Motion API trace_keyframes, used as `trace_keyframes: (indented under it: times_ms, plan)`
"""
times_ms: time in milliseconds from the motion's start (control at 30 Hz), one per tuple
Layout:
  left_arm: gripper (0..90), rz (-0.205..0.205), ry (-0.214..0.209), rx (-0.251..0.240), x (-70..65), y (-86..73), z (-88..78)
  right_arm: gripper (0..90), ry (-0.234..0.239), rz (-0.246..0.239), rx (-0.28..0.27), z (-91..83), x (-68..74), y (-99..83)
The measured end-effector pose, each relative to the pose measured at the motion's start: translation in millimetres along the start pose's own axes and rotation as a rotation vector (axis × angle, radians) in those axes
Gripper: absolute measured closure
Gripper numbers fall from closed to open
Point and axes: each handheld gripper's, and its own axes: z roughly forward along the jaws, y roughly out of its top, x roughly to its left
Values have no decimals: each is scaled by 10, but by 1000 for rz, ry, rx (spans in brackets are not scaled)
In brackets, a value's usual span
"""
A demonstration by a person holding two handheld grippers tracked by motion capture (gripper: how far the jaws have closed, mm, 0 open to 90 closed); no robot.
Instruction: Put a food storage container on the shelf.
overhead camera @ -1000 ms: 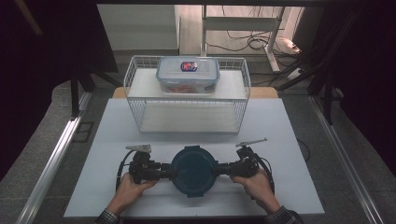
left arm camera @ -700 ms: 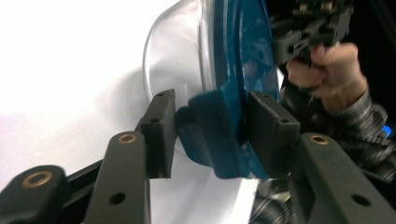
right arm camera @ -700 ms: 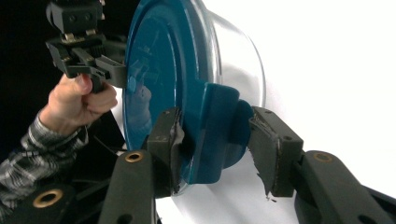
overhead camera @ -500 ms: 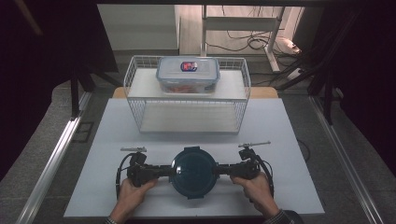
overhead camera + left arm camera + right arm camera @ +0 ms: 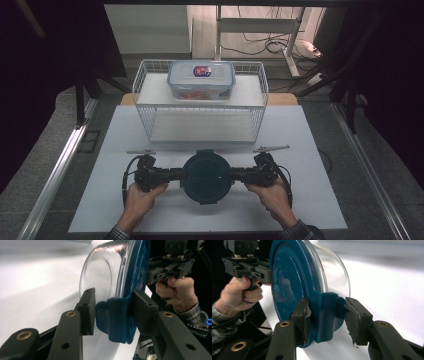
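A round glass container with a dark blue lid [image 5: 206, 176] sits low over the white table [image 5: 310, 150], between my two grippers. Whether its base touches the table I cannot tell. My left gripper [image 5: 176, 175] is shut on the lid's left latch tab [image 5: 113, 317], with a pad [image 5: 88, 307] pressed on each side of it. On the opposite side, my right gripper [image 5: 237, 175] is shut on the right latch tab [image 5: 325, 315]. The clear glass bowl [image 5: 100, 275] bulges out below the lid [image 5: 289, 277]. A hand holds each gripper from the table's near edge.
A white wire rack [image 5: 200, 117] stands at the back of the table, just beyond the container. On its upper shelf rests a clear rectangular box with a lid [image 5: 201, 80]. Dark floor and metal rails [image 5: 60, 165] flank the table.
Both grippers and the container between them have shifted slightly away from the person, toward the rack. The grips on the latch tabs are unchanged.
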Motion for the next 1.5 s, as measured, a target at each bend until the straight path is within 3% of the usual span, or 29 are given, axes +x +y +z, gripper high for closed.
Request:
trace_keyframes:
  times_ms: [333, 800, 1500]
  plan:
    - [573, 34, 2, -29, -78, 204, -76, 556, -9, -33, -44, -78, 65, 198]
    - [573, 102, 14, -65, -286, 742, -238, 557, -13, -84, -112, -291, 207, 687]
    - [572, 160, 32, -115, -539, 1502, -548, 557, -16, -118, -183, -520, 447, 1410]
